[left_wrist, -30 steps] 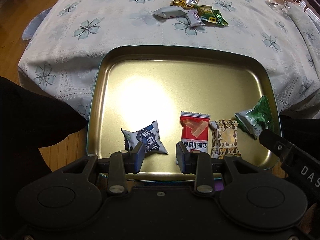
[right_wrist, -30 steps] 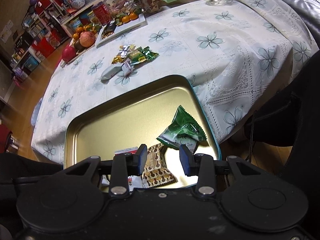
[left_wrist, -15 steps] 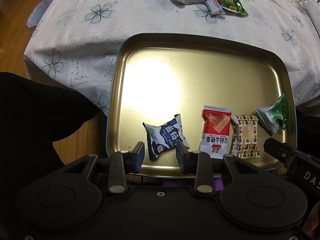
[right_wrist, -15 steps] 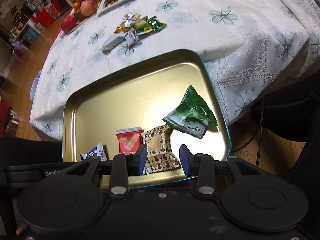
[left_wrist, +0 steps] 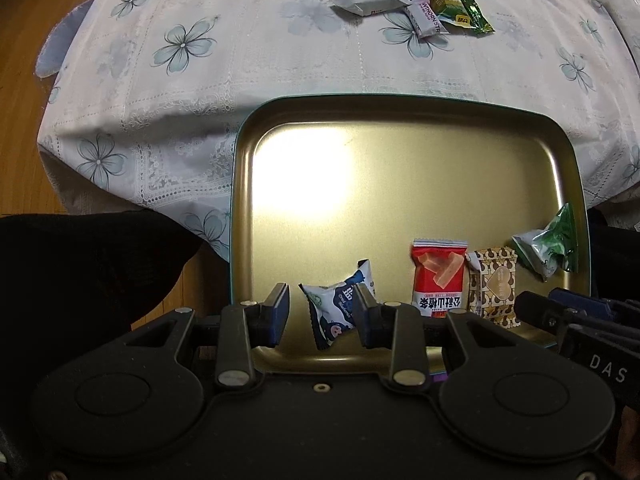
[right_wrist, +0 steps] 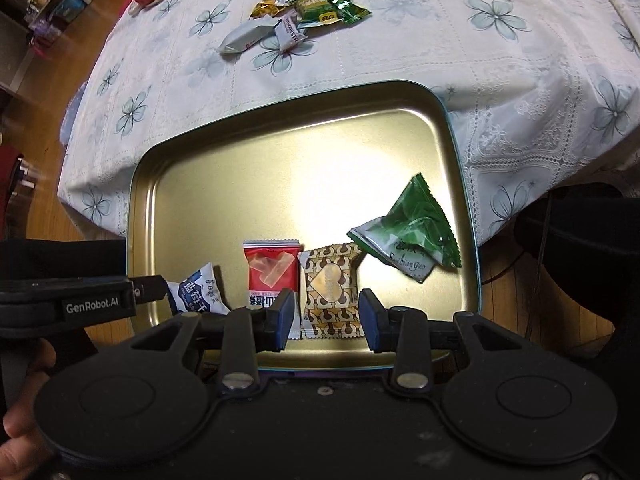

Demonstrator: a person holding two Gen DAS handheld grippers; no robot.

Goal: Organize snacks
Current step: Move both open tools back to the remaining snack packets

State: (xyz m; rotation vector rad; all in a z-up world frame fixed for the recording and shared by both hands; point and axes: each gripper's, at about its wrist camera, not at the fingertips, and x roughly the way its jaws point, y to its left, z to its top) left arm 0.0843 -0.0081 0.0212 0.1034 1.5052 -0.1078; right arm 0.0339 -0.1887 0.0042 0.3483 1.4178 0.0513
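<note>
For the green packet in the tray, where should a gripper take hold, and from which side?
Grip the green packet by its raised pointed top, coming from above. It sits puffed up near the tray wall on that side, so a sideways approach looks cramped.

The right tool [right_wrist: 327,316] hung over the near edge of a gold tray [right_wrist: 224,184], its jaws apart with nothing pressed between them. Beyond its fingers a brown heart-patterned packet [right_wrist: 329,280] lay flat in the tray. A red packet [right_wrist: 272,270] lay just to its left, a blue-and-white packet [right_wrist: 199,292] farther left, and a green packet [right_wrist: 408,236] to the right. The left tool [right_wrist: 152,290] reached in from the left, beside the blue-and-white packet. Far off on the flowered surface [right_wrist: 500,64] lay a cluster of loose snacks [right_wrist: 296,20].
</note>
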